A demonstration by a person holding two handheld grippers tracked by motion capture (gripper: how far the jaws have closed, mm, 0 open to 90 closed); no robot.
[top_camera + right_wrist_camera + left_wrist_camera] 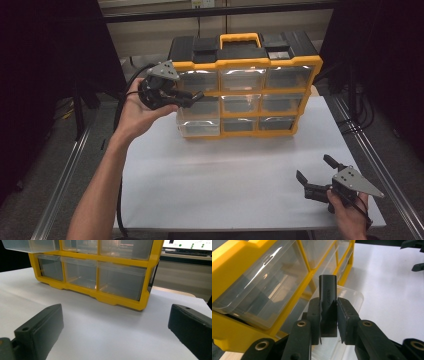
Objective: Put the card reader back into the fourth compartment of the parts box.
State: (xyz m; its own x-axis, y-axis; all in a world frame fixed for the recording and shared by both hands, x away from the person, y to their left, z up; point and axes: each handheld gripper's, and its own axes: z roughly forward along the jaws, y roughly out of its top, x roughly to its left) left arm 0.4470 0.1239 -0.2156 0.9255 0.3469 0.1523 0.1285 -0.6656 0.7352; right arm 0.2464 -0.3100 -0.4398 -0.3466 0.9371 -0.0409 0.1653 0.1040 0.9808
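While the left gripper (329, 322) clamps the black adapter (328, 296) above the pulled-out clear drawer (198, 127), it is better to lower it well inside before releasing. Meanwhile the right gripper (316, 176) rests with its jaws wide apart.

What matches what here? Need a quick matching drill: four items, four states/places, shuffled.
Items:
1. left hand-held gripper
2. right hand-held gripper
3. bottom-left drawer
4. carry handle

States/places:
A. pulled partly out of the cabinet
B. yellow, on top of the organizer
C. open, low over the white table near its right front corner
D. shut on a black adapter

Pairs: 1-D, 2-C, 3-A, 4-B
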